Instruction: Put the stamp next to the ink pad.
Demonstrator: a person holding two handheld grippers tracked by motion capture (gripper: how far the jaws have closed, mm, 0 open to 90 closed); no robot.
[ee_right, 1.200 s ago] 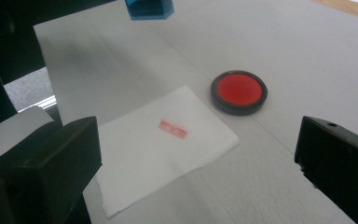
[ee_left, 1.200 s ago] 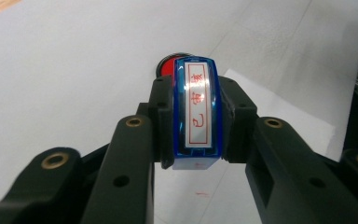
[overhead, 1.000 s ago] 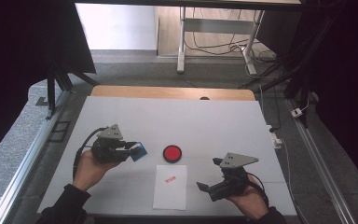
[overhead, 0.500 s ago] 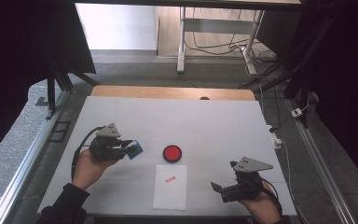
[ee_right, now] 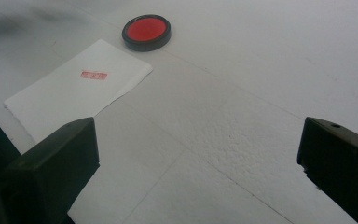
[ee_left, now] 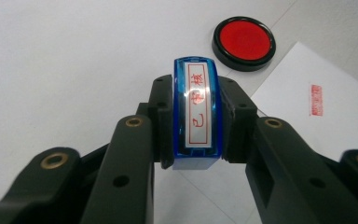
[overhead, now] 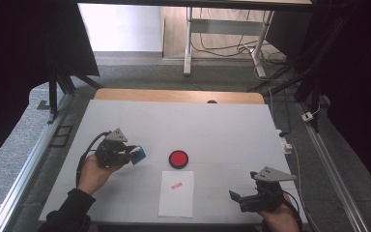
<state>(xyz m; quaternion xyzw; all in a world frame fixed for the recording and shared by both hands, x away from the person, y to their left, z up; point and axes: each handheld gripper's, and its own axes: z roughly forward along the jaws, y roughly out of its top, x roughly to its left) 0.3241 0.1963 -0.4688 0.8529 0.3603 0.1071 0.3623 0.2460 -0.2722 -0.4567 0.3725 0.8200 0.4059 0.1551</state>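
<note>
My left gripper is shut on a blue stamp with red characters on its white label, held just above the table at the left. A round red ink pad in a black case lies at the table's middle. A white sheet of paper with a red stamp mark lies in front of the pad. My right gripper stands open near the front right edge, with nothing between its jaws.
The white table has a wooden strip along its far edge. Metal rails run along both sides. A desk frame and cables stand on the floor beyond.
My right gripper has drawn back to the right and toward the front edge, away from the paper. The left gripper has stayed put with the stamp.
</note>
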